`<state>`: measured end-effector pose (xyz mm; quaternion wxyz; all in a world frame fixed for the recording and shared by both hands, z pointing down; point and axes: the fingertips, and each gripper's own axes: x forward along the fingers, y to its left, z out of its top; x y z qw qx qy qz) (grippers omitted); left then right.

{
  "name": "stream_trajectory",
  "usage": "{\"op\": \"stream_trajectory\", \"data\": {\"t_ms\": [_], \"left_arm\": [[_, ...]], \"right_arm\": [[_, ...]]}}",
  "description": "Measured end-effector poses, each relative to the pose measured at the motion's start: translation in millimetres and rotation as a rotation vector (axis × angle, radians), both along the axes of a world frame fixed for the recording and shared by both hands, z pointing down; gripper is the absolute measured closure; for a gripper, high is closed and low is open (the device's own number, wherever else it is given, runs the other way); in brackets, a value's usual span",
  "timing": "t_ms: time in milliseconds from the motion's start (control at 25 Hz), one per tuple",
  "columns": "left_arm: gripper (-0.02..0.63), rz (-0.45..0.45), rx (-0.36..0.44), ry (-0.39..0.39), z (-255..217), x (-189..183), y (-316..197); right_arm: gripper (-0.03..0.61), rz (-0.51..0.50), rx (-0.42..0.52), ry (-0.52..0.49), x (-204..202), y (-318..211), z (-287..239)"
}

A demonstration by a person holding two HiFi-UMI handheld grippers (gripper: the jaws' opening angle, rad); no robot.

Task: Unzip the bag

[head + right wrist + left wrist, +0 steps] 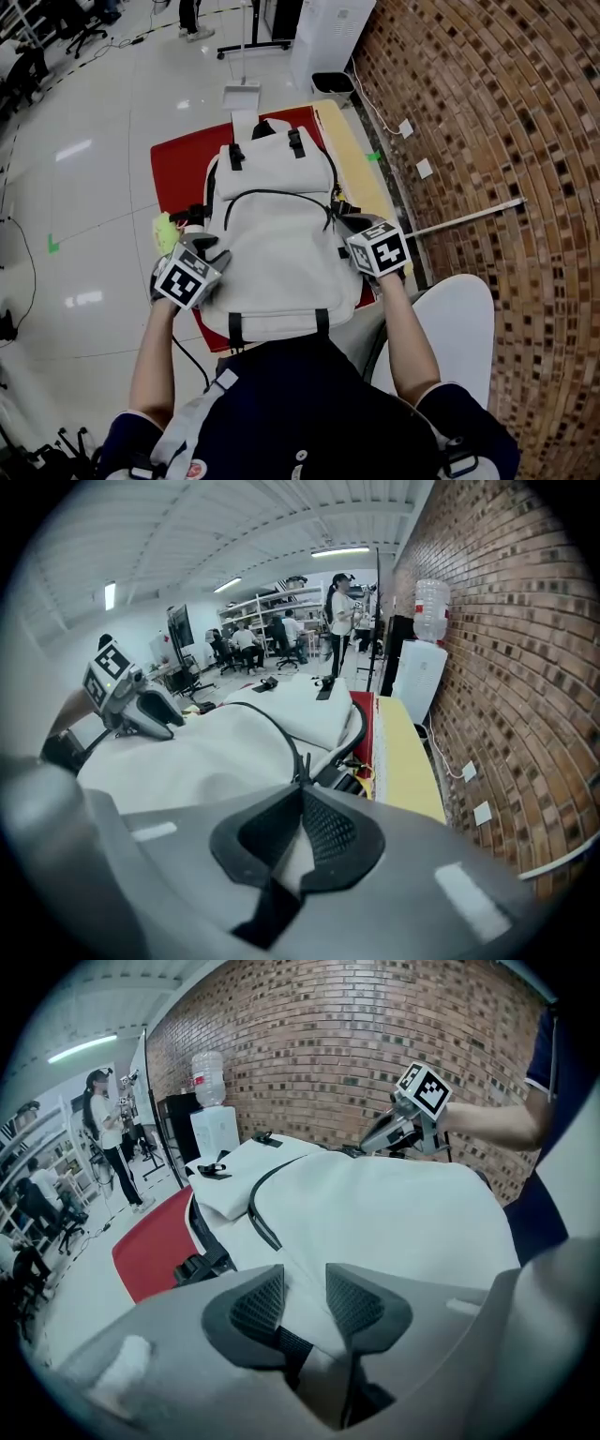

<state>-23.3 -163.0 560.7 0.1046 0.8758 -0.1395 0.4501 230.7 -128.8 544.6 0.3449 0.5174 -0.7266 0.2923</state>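
A white backpack (272, 253) lies flat on a red mat (178, 164), its black zipper (272, 193) arching across the front. My left gripper (216, 255) is at the bag's lower left side. In the left gripper view its pads (258, 1305) pinch a fold of the bag's white fabric (375, 1204) above a black strap. My right gripper (341, 225) sits at the zipper's right end. In the right gripper view its jaws (302, 794) are shut on the black zipper pull (303, 769), where the zipper track (267, 722) ends.
The mat lies on a yellowish table (361, 178) beside a brick wall (487, 141). A yellow-green object (165, 232) lies left of the bag. A white cabinet (328, 37) stands beyond the table. People stand far back (339, 611).
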Motion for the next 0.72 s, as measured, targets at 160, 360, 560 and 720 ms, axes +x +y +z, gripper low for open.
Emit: {"op": "stream_trajectory", "data": {"t_ms": [160,360,560,720], "left_arm": [[0.463,0.002,0.004,0.0,-1,2,0],[0.465,0.001,0.008,0.014,-3,3,0],[0.468,-0.05,0.03,0.162,-32,17,-9],[0.468,-0.101,0.086,0.303,-72,37,-23]], "right_arm": [[0.565,-0.006,-0.038,-0.014,-10,18,4],[0.563,-0.025,-0.065,-0.047,-18,29,2],[0.496,-0.037,0.0,-0.067,-14,20,-8],[0.399,-0.037,0.115,-0.083,-8,9,-36]]}}
